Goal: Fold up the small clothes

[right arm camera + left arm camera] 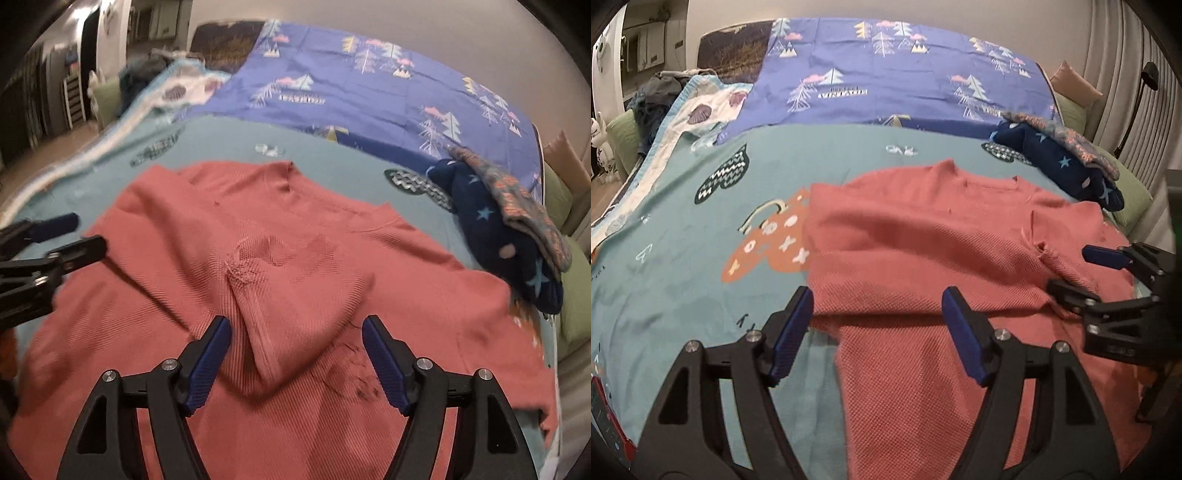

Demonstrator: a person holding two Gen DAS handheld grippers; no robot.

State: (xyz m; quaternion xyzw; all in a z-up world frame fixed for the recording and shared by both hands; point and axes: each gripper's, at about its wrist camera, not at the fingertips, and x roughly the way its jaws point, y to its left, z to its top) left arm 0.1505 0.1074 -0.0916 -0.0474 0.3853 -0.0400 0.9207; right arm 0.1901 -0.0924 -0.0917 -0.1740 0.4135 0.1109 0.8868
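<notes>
Coral knit top rumpled on bed, sleeve folded inward; both grippers' fingers spread, empty.

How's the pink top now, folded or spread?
Partly folded: the pink top has both sleeves turned in over its body, the hem end still lying flat.

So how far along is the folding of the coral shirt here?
Done: the coral shirt lies spread on the teal bedsheet, one sleeve already folded across its front. A folded pile sits at the far right. In hand: nothing; the left gripper and right gripper have open jaws over the shirt. Left: the remaining folds and stacking it.
</notes>
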